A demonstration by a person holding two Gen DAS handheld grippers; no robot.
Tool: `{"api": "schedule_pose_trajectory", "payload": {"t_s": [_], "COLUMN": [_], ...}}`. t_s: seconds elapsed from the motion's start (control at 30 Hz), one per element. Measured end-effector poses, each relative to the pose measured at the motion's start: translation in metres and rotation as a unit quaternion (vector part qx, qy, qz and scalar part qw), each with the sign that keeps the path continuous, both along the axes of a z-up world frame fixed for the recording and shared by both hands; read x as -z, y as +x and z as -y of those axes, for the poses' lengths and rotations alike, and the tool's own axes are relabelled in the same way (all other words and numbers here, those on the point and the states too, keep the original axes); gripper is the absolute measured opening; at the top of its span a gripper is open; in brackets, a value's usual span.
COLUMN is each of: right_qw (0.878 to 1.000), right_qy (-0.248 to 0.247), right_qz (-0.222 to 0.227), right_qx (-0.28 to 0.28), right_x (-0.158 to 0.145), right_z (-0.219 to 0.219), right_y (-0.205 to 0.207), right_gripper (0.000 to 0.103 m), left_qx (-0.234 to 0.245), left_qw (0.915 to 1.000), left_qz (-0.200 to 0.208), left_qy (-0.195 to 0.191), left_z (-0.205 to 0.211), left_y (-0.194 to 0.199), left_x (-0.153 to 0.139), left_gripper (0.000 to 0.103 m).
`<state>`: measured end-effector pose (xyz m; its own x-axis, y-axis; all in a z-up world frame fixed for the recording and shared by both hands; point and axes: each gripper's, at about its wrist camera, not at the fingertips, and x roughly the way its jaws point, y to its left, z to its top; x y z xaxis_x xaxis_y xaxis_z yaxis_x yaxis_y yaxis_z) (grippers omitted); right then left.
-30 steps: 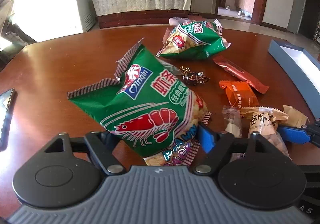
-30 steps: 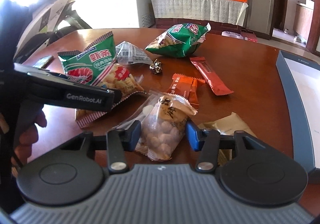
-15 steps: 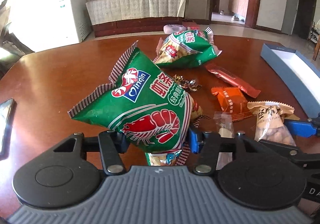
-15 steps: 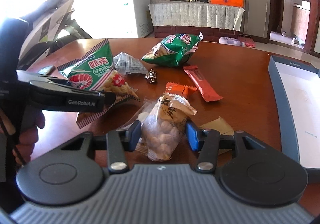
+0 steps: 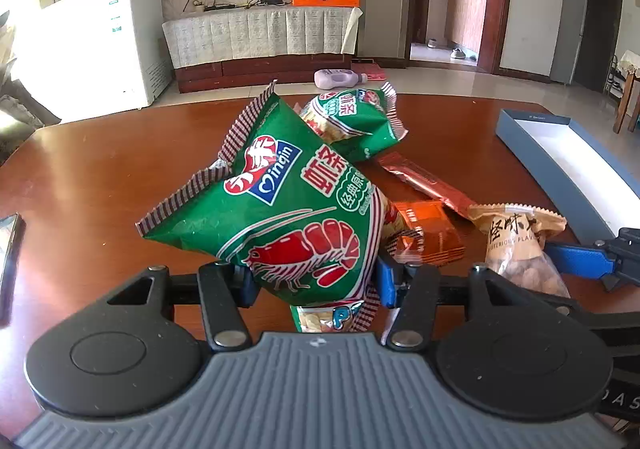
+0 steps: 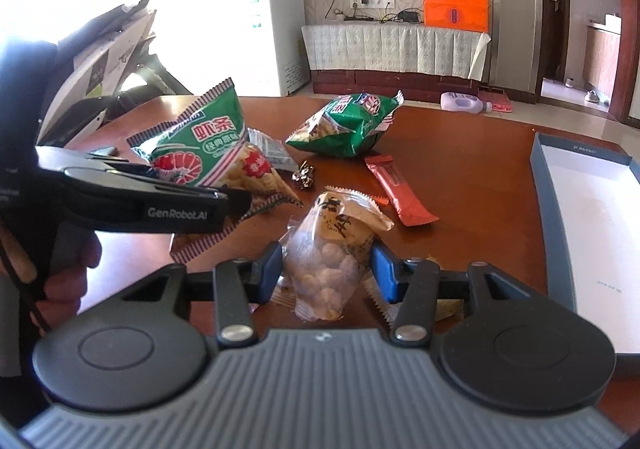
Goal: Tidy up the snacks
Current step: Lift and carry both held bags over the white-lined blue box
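Observation:
My left gripper is shut on a green shrimp-chip bag and holds it above the brown table; the bag also shows in the right wrist view. My right gripper is shut on a clear bag of peanuts with a tan top, lifted off the table; it also shows in the left wrist view. A second green chip bag lies further back.
A blue-rimmed open box lies on the right of the table. A long red bar, an orange packet, a foil candy and a silver packet lie mid-table. A phone lies at the left edge.
Both grippers have risen with their bags. The shrimp-chip bag left the table and stands more upright. The peanut bag also lifted clear of the table.

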<state>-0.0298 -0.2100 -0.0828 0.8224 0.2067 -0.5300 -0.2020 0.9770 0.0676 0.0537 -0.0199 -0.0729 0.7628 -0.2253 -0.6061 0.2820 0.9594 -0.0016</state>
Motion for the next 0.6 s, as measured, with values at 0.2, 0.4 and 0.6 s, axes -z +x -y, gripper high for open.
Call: {"api": "schedule_pose_trajectory", "payload": {"t_s": [0.2, 0.4, 0.6], "right_qw": [1.000, 0.999, 0.998], "right_qy": [0.007, 0.009, 0.017], "right_qz": [0.010, 0.019, 0.028], "right_qx": [0.013, 0.030, 0.058], "right_x": [-0.007, -0.010, -0.014], "right_z": [0.013, 0.030, 0.056], "right_y": [-0.004, -0.010, -0.014], "right_gripper": [0.052, 0.051, 0.051], "left_qx": [0.001, 0.016, 0.044], "left_qw": [0.9999, 0.9998, 0.9987], "left_qz": [0.005, 0.015, 0.027], "left_qy": [-0.009, -0.004, -0.004], "left_z": [0.017, 0.039, 0.071], "left_y": [-0.001, -0.004, -0.010], "left_x": [-0.007, -0.012, -0.016], "left_gripper": [0.060, 0.060, 0.060]}}
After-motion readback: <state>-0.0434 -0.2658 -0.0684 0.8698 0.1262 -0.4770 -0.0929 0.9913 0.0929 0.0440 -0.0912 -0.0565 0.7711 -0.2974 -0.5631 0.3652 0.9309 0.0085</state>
